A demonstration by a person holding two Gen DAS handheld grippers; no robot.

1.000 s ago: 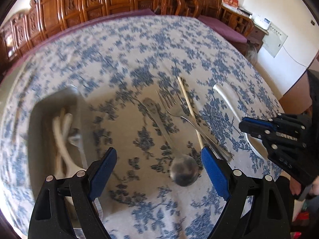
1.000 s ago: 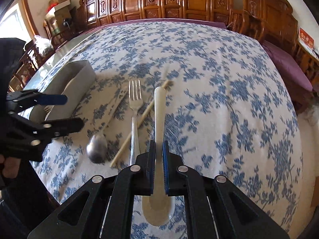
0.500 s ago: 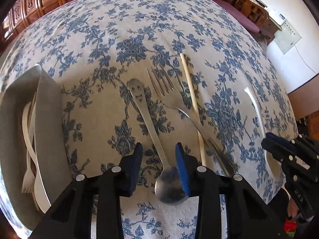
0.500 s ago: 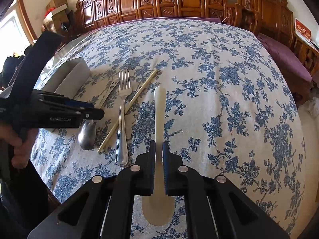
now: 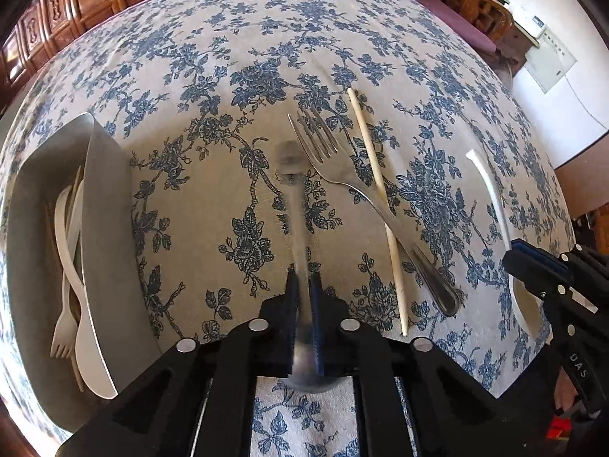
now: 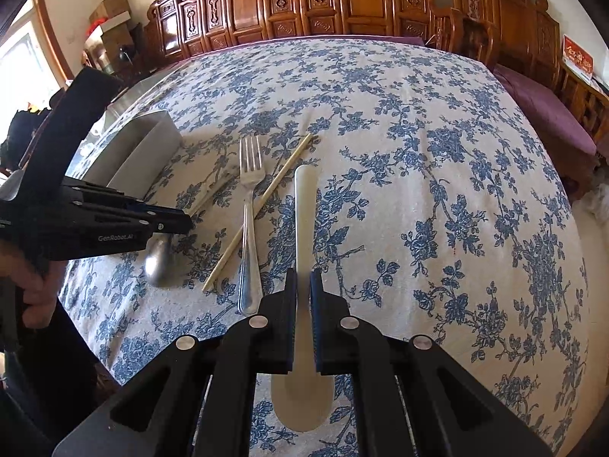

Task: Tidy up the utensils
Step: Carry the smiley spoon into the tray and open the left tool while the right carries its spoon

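We've got the left claw [image 5: 303, 278] clamped tight on the metal spoon [image 5: 296, 205], gripping the handle just above the bowl; the handle runs fwd from the claw and looks motion-blurred. The right claw [image 6: 303, 283] is likewise pinched shut on the white spoon [image 6: 303, 205], handle pointing away, bowl under the claw body. Both spoons sit low over the counter [image 6: 437, 160] w/ its blue floral cloth; we can't tell whether either is lifted clear of it.

Btwn the two spoons lie the metal fork [image 5: 365, 198] and a single chopstick [image 5: 375, 182], crossing each other, fork on top, both flat on the cloth. At the counter's left side sits the grey tray [image 5: 110, 205], holding a white fork [image 5: 62, 337] and another white spoon [image 5: 85, 339] plus other pale utensils we can't make out. Carved wooden chairs [image 6: 342, 3] ring the far edge.
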